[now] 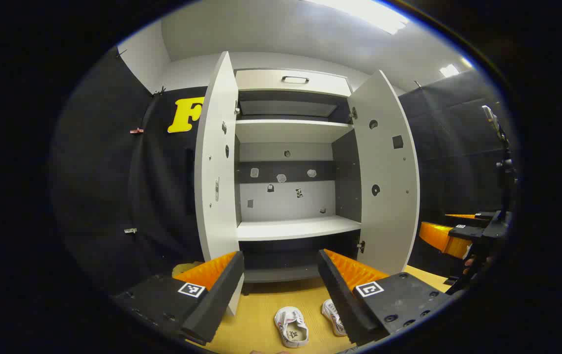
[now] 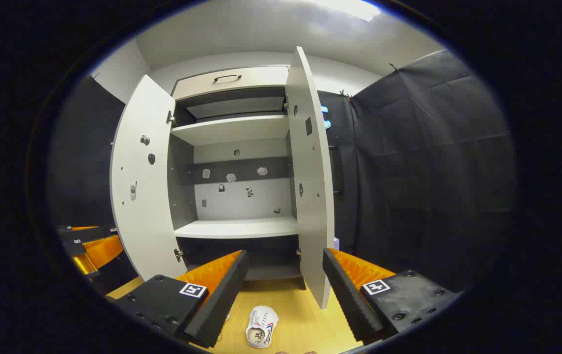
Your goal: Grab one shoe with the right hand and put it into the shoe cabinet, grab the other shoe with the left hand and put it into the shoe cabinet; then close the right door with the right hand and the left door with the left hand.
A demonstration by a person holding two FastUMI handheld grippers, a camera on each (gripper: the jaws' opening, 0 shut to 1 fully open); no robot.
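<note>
Two white shoes lie on the wooden floor before the open shoe cabinet (image 1: 291, 228). In the left gripper view one shoe (image 1: 292, 327) rests between my left gripper's (image 1: 281, 268) open fingers and the other shoe (image 1: 333, 317) peeks out beside the right finger. In the right gripper view a white shoe (image 2: 261, 327) lies below my right gripper (image 2: 285, 268), which is open and holds nothing. The cabinet (image 2: 241, 228) has both doors swung wide: left door (image 1: 217, 182) and right door (image 1: 384, 177). The right gripper (image 1: 453, 236) also appears at the far right of the left gripper view.
The cabinet has white shelves (image 1: 293, 130) and a drawer (image 1: 293, 81) with a handle on top. Small stickers dot its back panel (image 1: 286, 189). Black cloth walls (image 2: 423, 162) enclose the booth. A stand (image 1: 502, 162) rises at the far right.
</note>
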